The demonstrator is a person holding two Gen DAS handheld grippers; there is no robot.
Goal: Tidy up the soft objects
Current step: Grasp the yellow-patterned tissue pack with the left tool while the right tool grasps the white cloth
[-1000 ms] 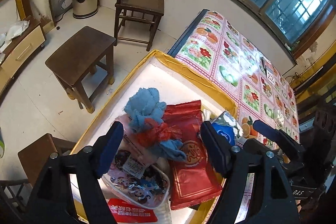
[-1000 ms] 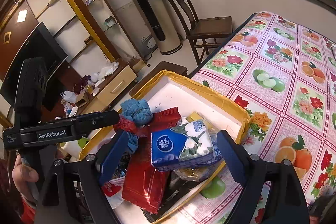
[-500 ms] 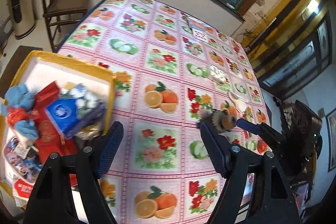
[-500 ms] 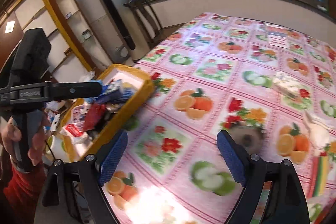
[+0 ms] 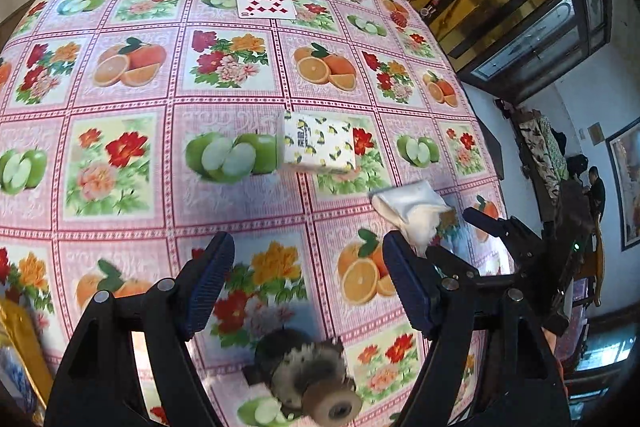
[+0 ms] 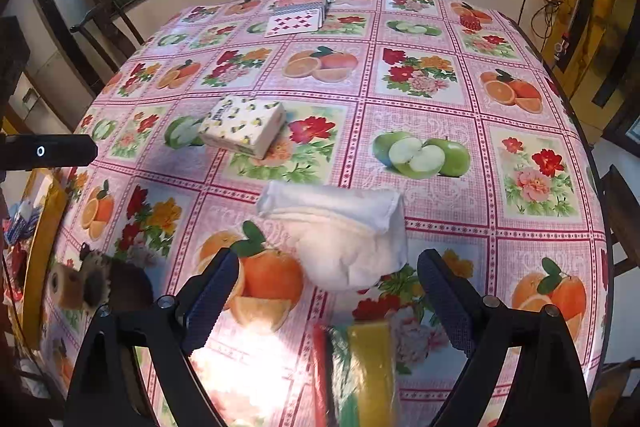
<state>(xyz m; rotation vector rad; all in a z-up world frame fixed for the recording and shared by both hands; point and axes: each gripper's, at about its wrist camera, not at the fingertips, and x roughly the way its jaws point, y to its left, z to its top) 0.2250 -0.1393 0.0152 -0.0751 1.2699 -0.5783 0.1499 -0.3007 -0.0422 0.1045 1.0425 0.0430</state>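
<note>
Both claws hang spread wide and empty over the table (image 6: 520,131), which is covered in a fruit-and-flower cloth. The right claw (image 6: 328,303) sits just short of a white cloth pouch (image 6: 340,231) lying crumpled on the cloth; the left claw (image 5: 308,287) hovers above a furry brown toy (image 5: 308,379) near the table's edge. A tissue pack (image 6: 244,125) printed with small bees lies farther out, apart from both. A yellow-and-green cloth (image 6: 360,371) lies right under the right claw, blurred. Playing cards (image 6: 296,15) sit at the far end. The yellow-rimmed box (image 6: 44,239), where soft things seem to be gathered, shows at the left edge of the right view.

The pouch is limp, so a shallow pinch would likely catch only a fold and let it sag or slip in transit. The slick tablecloth could bunch if the fingers dig in. The two claws are close; reaching together risks a collision.
</note>
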